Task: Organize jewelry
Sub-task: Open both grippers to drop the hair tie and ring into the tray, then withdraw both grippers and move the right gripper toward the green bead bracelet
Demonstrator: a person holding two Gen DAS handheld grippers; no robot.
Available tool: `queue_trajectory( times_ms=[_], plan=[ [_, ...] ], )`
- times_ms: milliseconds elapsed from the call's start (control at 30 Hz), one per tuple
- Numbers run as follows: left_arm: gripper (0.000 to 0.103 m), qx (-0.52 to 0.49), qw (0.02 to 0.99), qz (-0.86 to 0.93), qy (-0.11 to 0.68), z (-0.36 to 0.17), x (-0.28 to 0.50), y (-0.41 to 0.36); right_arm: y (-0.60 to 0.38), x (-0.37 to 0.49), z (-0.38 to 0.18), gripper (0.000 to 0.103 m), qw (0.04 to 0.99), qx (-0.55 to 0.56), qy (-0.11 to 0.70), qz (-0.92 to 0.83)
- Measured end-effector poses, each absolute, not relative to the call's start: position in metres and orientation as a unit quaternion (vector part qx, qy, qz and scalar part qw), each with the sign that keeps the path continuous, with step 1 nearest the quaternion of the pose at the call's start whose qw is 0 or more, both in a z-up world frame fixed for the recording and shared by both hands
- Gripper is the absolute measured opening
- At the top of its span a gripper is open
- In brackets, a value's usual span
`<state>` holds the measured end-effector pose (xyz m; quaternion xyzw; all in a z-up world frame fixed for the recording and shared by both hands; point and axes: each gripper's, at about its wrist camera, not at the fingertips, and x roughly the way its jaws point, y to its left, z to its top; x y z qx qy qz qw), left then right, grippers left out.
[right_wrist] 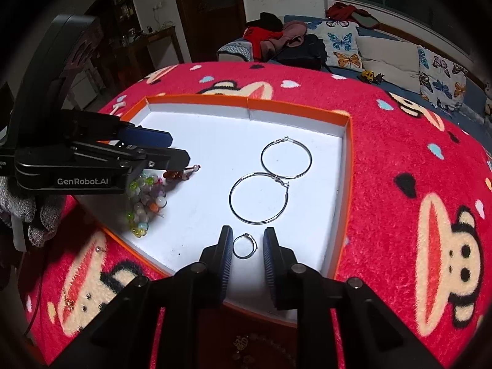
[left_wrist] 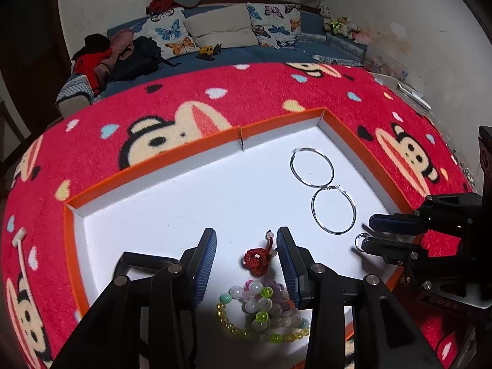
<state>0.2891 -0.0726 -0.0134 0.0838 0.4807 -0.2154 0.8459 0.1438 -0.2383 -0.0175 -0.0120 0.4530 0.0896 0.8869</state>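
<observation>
An orange-rimmed white tray (left_wrist: 184,156) (right_wrist: 295,109) lies on a red monkey-print blanket. Two large silver hoop earrings (left_wrist: 312,167) (left_wrist: 333,209) (right_wrist: 286,157) (right_wrist: 259,198) lie in it. A small silver ring (right_wrist: 244,246) (left_wrist: 361,241) lies between the fingers of my open right gripper (right_wrist: 247,243) (left_wrist: 367,233). My open left gripper (left_wrist: 246,243) (right_wrist: 180,147) hovers over a red knotted cord charm (left_wrist: 257,258) (right_wrist: 181,172) and a heap of coloured bead bracelets (left_wrist: 261,310) (right_wrist: 144,203). Neither gripper holds anything.
A white cable (left_wrist: 21,255) lies on the blanket left of the tray. A sofa (left_wrist: 233,52) with butterfly cushions, bags and clothes stands behind. A small gold item (right_wrist: 241,343) lies near the front edge in the right wrist view.
</observation>
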Motion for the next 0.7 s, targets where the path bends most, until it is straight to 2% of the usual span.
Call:
queue_trajectory(
  times_ms=[33, 100, 400, 567, 700],
  plan=[
    [0.044, 0.083, 0.847, -0.215, 0.479, -0.01, 0.288, -0.072, -0.239, 0.143, -0.016, 0.034, 0.888, -0.011, 0.452, 0.091],
    [0.044, 0.082, 0.853, -0.214, 0.469, 0.002, 0.28, -0.068, -0.239, 0.139, -0.01, 0.038, 0.892, -0.013, 0.444, 0.085],
    [0.044, 0.085, 0.873, -0.218, 0.428, 0.054, 0.208, -0.043, -0.232, 0.104, 0.017, 0.04, 0.905, -0.023, 0.417, 0.081],
    [0.044, 0.093, 0.869, -0.24, 0.423, 0.054, 0.154, -0.038, -0.228, 0.083, 0.02, 0.041, 0.904, -0.025, 0.418, 0.083],
    [0.044, 0.104, 0.856, -0.26, 0.435, 0.034, 0.12, -0.04, -0.226, 0.068, 0.015, 0.041, 0.903, -0.02, 0.42, 0.088]
  ],
)
